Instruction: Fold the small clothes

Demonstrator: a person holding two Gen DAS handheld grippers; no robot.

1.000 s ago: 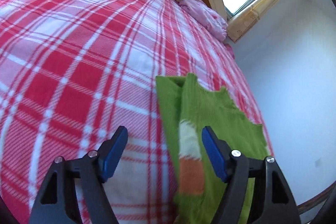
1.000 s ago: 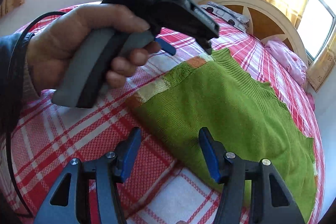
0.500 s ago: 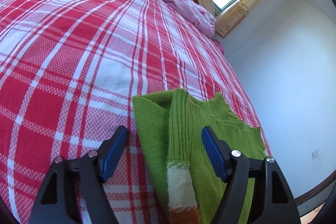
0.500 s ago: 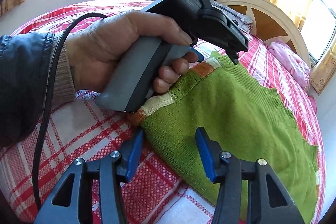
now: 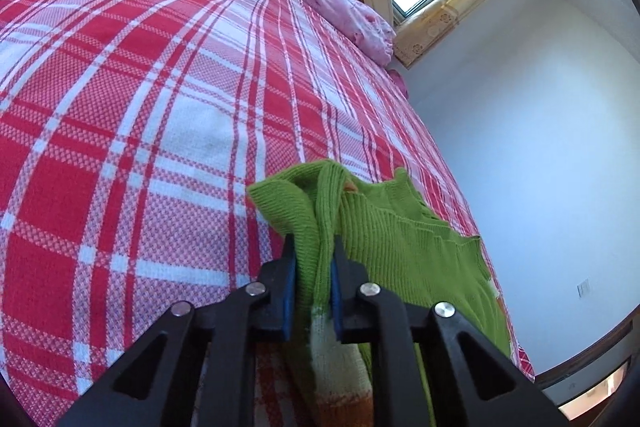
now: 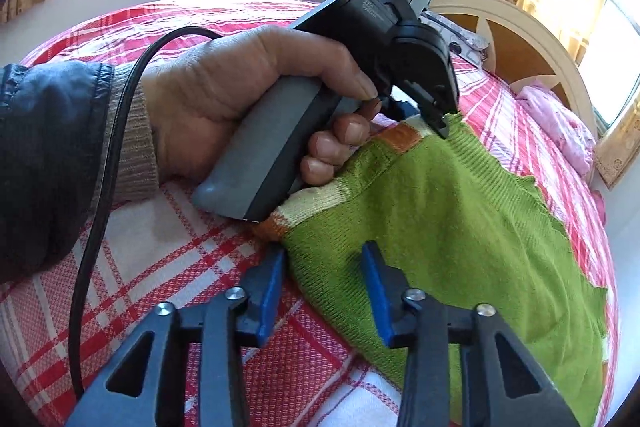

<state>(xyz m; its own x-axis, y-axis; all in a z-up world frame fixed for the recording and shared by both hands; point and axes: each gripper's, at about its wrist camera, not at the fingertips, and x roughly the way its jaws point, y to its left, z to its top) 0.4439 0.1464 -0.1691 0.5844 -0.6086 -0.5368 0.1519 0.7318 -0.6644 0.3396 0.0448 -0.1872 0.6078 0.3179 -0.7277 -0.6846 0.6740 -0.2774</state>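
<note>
The green sweater (image 5: 408, 247) lies on the red plaid bed (image 5: 160, 107), near its edge by the wall. The left gripper (image 5: 312, 267) has its fingers (image 5: 289, 279) clamped together on a bunched fold of the sweater's sleeve, just above the cream and orange cuff bands, and the green knit stands up between the blue pads. The right gripper (image 6: 322, 275) has its fingers (image 6: 376, 291) apart, low over the near corner of the sweater (image 6: 440, 227); one finger sits over the knit, the other just beside its edge over the bedspread. Only the right wrist view shows the left hand (image 6: 248, 99) around the grey handle. Only the left wrist view shows the pinch itself, and a pink pillow (image 5: 348, 15) by the headboard
</note>
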